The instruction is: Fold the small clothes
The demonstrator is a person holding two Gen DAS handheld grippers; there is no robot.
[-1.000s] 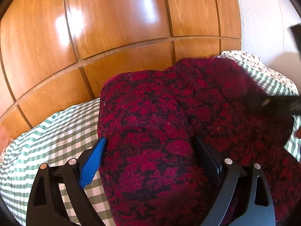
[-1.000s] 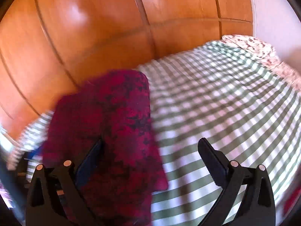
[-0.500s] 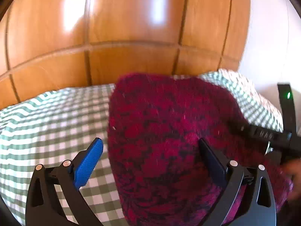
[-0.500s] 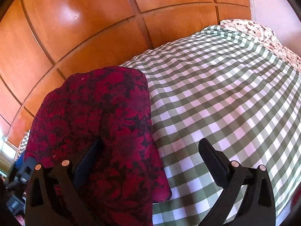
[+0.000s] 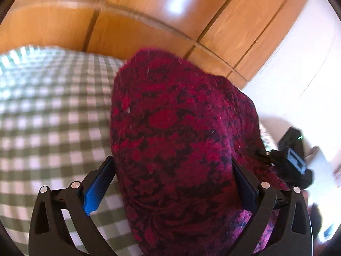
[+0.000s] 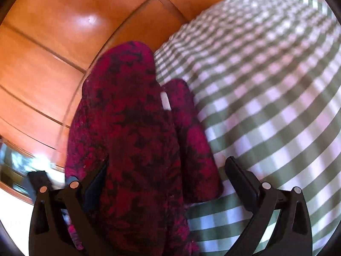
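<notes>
A dark red patterned garment [image 5: 177,149] fills the centre of the left wrist view, draped in a soft hump over a green and white checked bedcover [image 5: 42,111]. Shiny wooden panels [image 5: 149,4] run across the top of the frame. In the right wrist view the same garment [image 6: 132,132] runs down the left half, with a second lobe of cloth lying beside the main fold and a small white label showing between them. It looks partly folded, doubled over at least once but bunched rather than flat, so smoothing and further folds seem to remain.

The left gripper [image 5: 172,181] has its fingers spread wide, with cloth between them and brushing both inner faces, not visibly pinched. The right gripper [image 6: 166,177] is likewise spread wide, with cloth against its left finger and the right finger clear over the bedcover.
</notes>
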